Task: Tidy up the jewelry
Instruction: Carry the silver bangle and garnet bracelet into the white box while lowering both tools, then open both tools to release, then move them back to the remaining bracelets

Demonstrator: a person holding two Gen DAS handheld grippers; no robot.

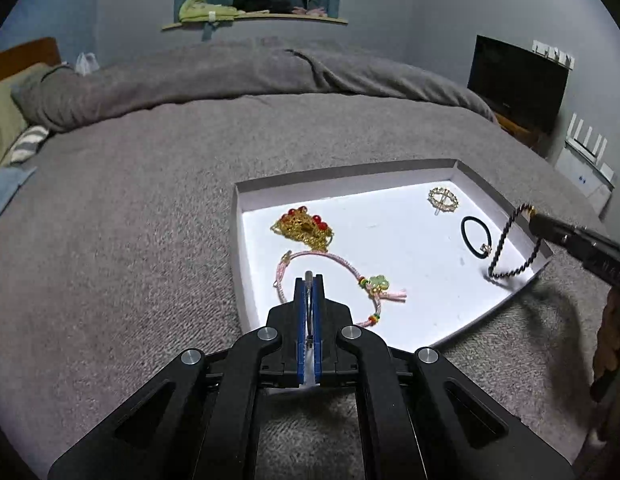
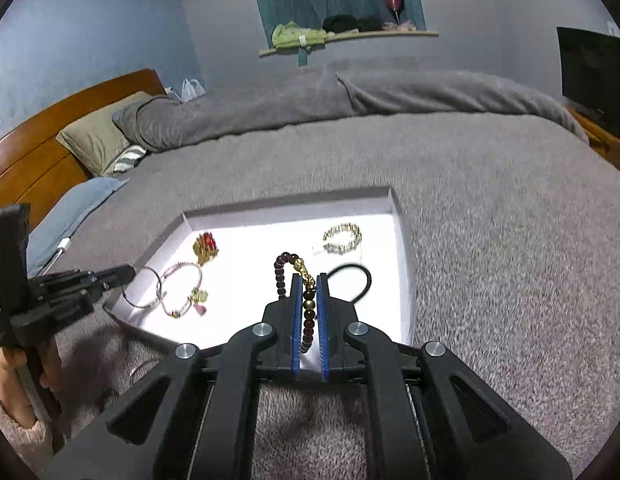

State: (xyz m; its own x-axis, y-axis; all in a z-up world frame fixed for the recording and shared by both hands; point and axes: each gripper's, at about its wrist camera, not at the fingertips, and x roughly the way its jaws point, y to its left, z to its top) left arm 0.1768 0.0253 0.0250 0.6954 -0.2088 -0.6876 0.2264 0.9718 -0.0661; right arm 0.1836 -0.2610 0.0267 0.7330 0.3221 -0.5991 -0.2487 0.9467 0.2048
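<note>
Hovering over the white tray on the bed: left gripper jaws clamped on a thin metal bangle, right gripper jaws pinching a dark bead bracelet

White tray on a grey bedspread. Inside: gold ornament with red beads, pink cord bracelet with a pale green charm, black hair tie, pale gold ring brooch. Dark maroon bead bracelet with a gold charm between blue-padded black grippers.
</note>
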